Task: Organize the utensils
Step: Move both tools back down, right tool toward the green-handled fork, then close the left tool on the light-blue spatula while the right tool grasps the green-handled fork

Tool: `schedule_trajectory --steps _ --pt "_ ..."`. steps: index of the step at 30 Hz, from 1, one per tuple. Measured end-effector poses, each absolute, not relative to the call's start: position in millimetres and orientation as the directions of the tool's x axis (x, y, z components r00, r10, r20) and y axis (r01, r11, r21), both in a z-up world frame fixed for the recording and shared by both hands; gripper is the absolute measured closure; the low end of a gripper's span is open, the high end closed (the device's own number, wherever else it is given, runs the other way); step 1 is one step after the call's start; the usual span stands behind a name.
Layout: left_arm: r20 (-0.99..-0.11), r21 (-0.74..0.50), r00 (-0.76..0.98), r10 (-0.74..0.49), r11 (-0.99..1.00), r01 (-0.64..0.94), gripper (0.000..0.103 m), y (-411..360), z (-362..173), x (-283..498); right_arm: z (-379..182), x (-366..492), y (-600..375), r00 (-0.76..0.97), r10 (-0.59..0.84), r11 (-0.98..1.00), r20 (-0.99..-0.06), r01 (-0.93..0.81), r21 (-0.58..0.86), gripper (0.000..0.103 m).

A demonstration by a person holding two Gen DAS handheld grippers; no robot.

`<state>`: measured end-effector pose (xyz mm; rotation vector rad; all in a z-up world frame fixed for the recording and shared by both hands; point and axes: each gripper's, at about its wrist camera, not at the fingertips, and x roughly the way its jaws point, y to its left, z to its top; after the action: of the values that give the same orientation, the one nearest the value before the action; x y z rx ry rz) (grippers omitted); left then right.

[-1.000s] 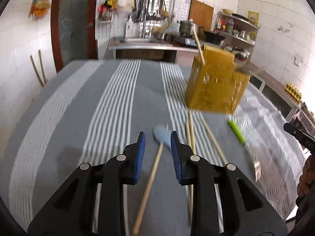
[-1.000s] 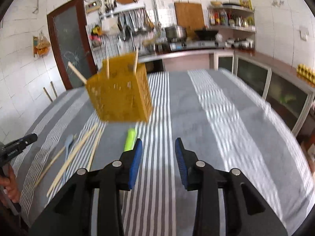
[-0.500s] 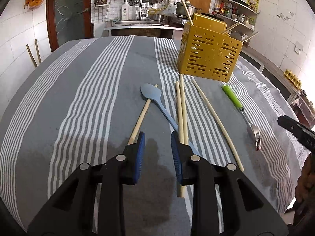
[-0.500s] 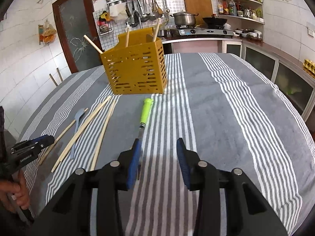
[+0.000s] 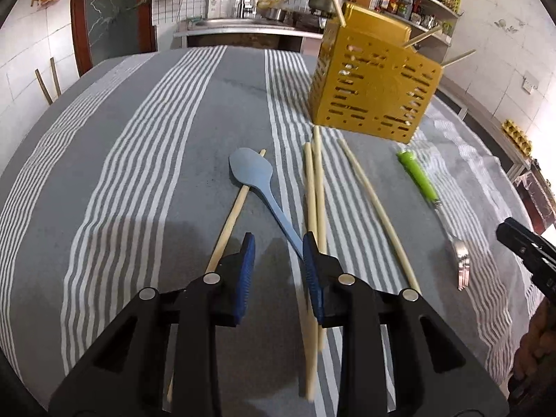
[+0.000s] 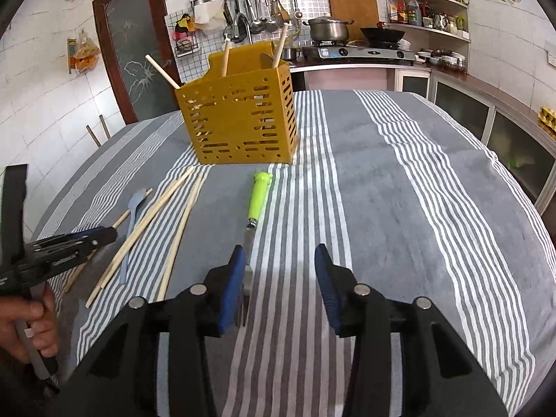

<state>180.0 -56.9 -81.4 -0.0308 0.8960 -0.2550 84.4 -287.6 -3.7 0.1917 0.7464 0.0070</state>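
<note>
A table under a grey cloth with white stripes (image 6: 382, 187) carries a yellow slotted utensil holder (image 6: 243, 121) standing upright. In front of it lie several wooden chopsticks (image 5: 316, 201), a blue spoon (image 5: 255, 180) resting across one chopstick, and a green-handled fork (image 6: 257, 208) a little apart.

A: How is the left gripper (image 5: 278, 250)?
B: It points down, jaws apart, holding nothing.
A: And the right gripper (image 6: 279, 264)?
B: Its jaws have just been opening, also empty.
</note>
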Motion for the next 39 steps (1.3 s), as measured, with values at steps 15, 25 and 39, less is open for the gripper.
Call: schedule_trajectory --steps 15,25,39 --pt "-0.833 -0.084 0.518 -0.193 0.971 0.226 0.075 -78 -99 247 -22 154 -280 0.643 0.074 0.988 -0.762 0.056 0.143 0.061" --pt "-0.837 -0.084 0.504 -0.212 0.961 0.263 0.087 -86 -97 274 -36 223 -254 0.551 0.073 0.993 -0.831 0.039 0.114 0.061" --pt "-0.833 -0.110 0.484 -0.269 0.937 0.332 0.098 -111 -94 281 -34 230 -249 0.545 0.078 0.992 -0.835 0.042 0.120 0.084"
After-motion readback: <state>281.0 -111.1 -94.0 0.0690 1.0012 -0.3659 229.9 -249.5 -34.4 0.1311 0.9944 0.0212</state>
